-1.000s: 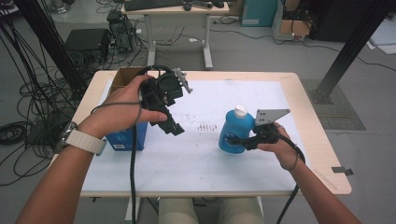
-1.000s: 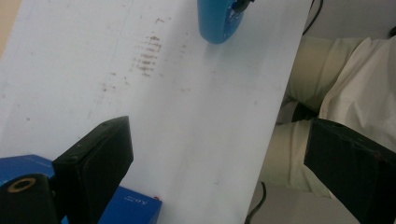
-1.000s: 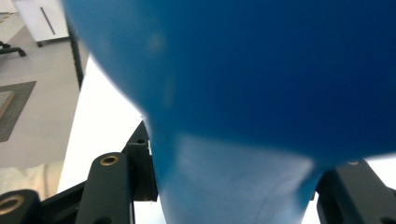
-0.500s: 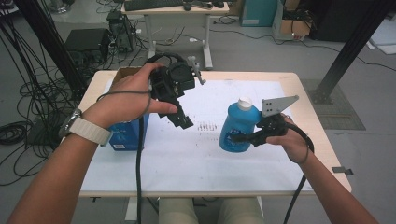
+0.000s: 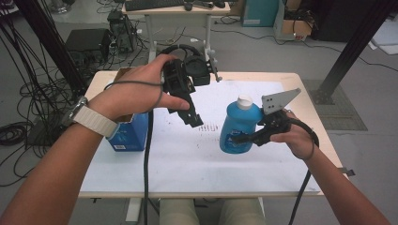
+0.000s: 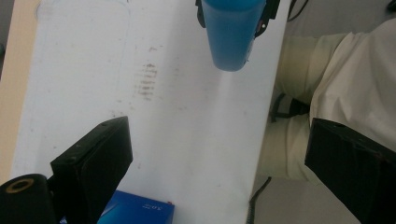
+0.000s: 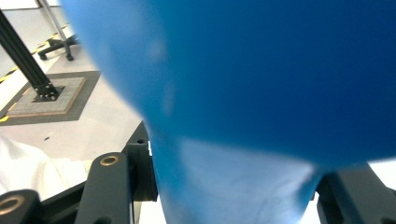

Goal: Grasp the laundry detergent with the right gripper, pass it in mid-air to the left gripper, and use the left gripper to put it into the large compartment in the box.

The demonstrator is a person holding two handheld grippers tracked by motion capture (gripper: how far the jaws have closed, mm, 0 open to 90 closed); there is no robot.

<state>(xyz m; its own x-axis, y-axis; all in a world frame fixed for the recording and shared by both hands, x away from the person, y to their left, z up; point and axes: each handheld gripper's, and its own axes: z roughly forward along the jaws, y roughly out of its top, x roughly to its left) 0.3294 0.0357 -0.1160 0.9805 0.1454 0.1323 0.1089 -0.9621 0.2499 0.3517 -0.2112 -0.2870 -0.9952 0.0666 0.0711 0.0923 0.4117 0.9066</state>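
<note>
A blue bottle [image 5: 238, 125] with a white cap hangs upright a little above the white sheet on the table [image 5: 187, 164]. My right gripper [image 5: 240, 138] is shut on its lower body from the right. In the right gripper view the bottle [image 7: 261, 70] is pressed between the two black jaws of the right gripper [image 7: 233, 200]. My left gripper [image 5: 190, 115] is held high over the table's far left part, pointing down, and stands open. In the left gripper view nothing lies between the wide-apart jaws of the left gripper [image 6: 219, 158], and the bottle [image 6: 231, 32] is farther off.
A blue box [image 5: 126, 135] stands at the table's left edge, under my left forearm, and its corner [image 6: 135, 210] lies below the left jaw. Dark smudges [image 5: 206, 127] mark the sheet's middle. A desk [image 5: 178, 11] stands behind the table, with cables on the floor at left.
Both hands have risen. The right gripper has lifted the bottle off the sheet. The left gripper has moved up and toward the table's far middle.
</note>
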